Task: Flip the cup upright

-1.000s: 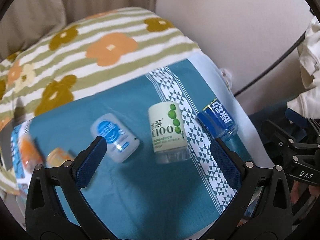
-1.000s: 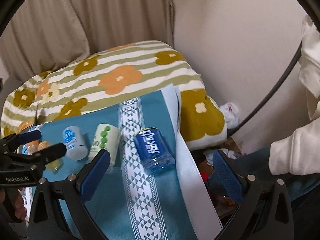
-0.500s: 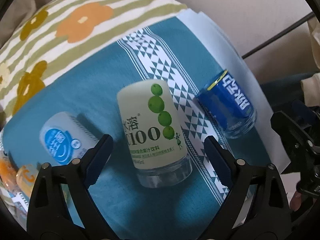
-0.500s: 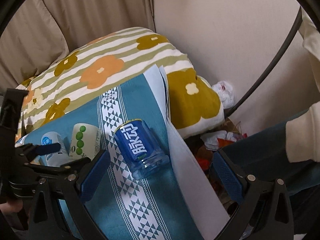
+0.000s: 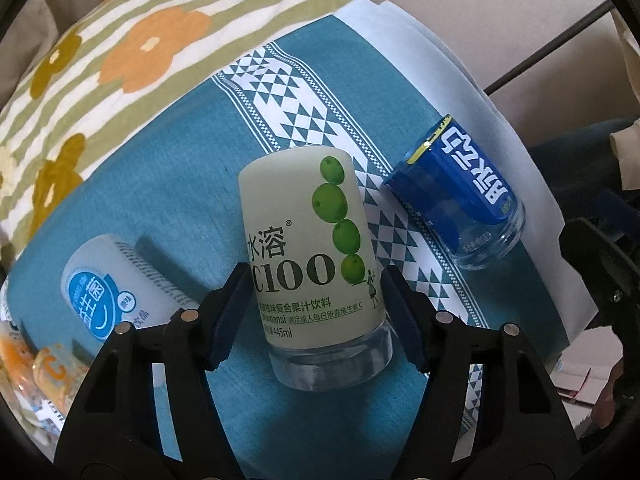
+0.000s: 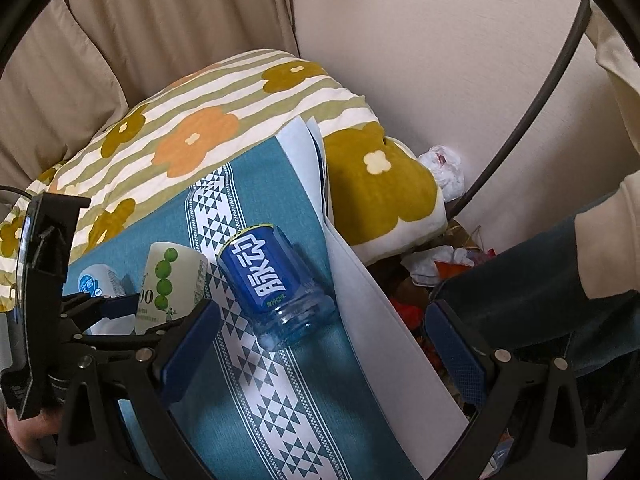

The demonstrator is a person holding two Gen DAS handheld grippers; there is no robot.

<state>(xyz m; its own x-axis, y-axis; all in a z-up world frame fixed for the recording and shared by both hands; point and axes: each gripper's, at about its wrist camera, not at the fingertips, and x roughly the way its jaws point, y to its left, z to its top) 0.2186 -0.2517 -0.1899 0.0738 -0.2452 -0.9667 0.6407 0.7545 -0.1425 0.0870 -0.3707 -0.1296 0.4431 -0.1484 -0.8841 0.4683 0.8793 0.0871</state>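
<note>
A pale green cup (image 5: 308, 256) with green dots and "C100" print stands upside down on the teal cloth (image 5: 192, 168), its clear rim down. My left gripper (image 5: 316, 316) has closed around its lower part, both pads against its sides. The green cup also shows in the right wrist view (image 6: 170, 280). A blue cup (image 6: 272, 280) lies tilted on the cloth ahead of my right gripper (image 6: 320, 354), which is open, empty and apart from it. The blue cup also shows in the left wrist view (image 5: 460, 196).
A white-and-blue cup (image 5: 108, 288) lies left of the green one, with orange cups (image 5: 24, 360) at the far left. A flowered blanket (image 6: 192, 128) lies behind. The cloth's right edge (image 6: 360, 280) drops to floor clutter (image 6: 432, 272). A wall stands at the right.
My left gripper moved forward and narrowed from wide open until its pads met the green cup. My right gripper drifted slightly nearer the blue cup and stayed open.
</note>
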